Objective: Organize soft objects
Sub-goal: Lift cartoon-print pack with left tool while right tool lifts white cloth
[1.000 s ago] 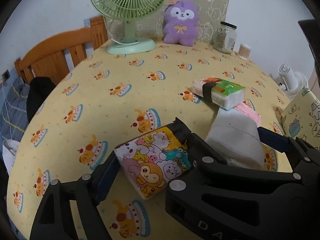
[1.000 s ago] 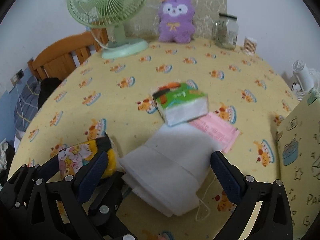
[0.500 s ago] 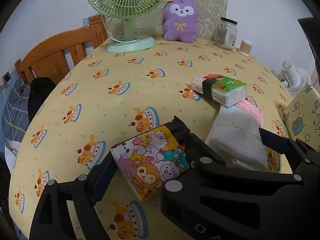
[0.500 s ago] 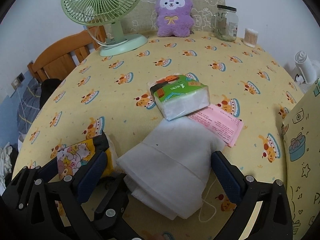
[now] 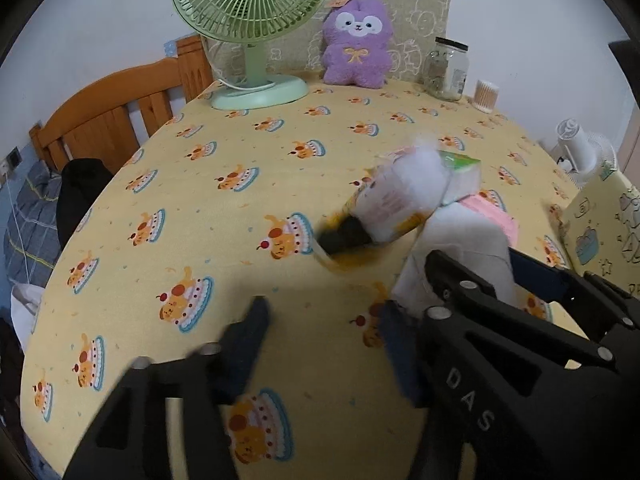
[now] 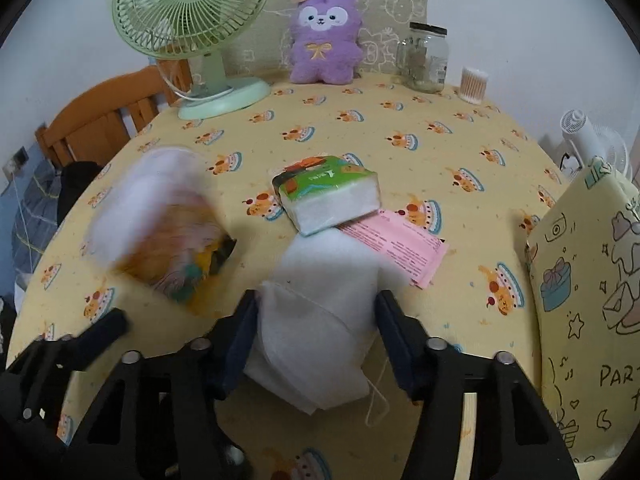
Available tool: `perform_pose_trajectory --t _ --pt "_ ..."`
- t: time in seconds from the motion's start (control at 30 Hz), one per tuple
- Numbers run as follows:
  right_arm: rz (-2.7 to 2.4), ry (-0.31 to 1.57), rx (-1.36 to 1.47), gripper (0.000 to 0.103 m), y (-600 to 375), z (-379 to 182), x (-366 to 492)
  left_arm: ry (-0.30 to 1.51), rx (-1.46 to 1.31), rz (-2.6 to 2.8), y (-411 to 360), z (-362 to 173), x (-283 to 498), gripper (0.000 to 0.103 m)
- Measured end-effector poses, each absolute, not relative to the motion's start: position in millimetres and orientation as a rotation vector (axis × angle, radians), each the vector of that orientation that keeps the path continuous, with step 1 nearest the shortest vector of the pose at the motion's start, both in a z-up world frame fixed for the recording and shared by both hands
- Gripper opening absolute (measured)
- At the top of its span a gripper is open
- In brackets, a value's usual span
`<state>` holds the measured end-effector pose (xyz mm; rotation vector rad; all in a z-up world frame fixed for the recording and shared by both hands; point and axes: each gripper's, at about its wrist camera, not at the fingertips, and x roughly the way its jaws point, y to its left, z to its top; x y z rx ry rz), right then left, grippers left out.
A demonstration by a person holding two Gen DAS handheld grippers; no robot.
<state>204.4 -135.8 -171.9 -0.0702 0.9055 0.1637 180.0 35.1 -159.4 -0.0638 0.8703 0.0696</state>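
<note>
Step in hand: the cartoon-print tissue pack (image 6: 160, 236) is loose on the counter (image 5: 224, 216) and badly blurred, so I judge it is tumbling after a toss or push; the sorting of soft things is under way, not finished.
Left tongs (image 5: 320, 344): released, fingers spread wide with nothing between them, hovering over bare cloth at about 6 o'clock in the left wrist view.
Right tongs (image 6: 314, 340): clenched around the folded white cloth (image 6: 320, 320), pads pressing both its sides.
White cloth, lie: long axis runs from 6 o'clock toward 12, its far end touching the green tissue pack (image 6: 328, 196) and overlapping the pink packet (image 6: 400, 248).
Cartoon pack, place: at about 9 o'clock of the white cloth in the right wrist view, just beside it, apart from the green pack.
Cartoon pack, pointing: too smeared to be sure; its length seems to slant from 10 o'clock to 4, dark end toward 4.
Next move calls for: letting the cartoon pack settle, then carrying the white cloth on a firm, level grip so the folds do not slide open.
Backdrop: the fan (image 6: 188, 12) and purple plush (image 6: 324, 36) stand at 12 o'clock, well apart.
</note>
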Motion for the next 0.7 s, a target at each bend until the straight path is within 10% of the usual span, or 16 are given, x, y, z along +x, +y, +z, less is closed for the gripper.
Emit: perform_pose_trajectory --t 0.2,0.47,0.7 --pt "0.178 0.901 -0.077 0.043 -140.5 -166.4 195.6 0.867 -0.078 0.039 30.9 -156.9 171.3 0.041" --pt "0.205 0.916 -0.041 0.04 -151.5 -159.5 183.7 0.861 -0.058 -0.012 18.7 -148.4 164.0 0.068" --pt "0.203 0.889 -0.05 0.04 -164.8 -148.3 175.3 0.845 -0.037 -0.038 1.9 -139.3 160.9 0.07"
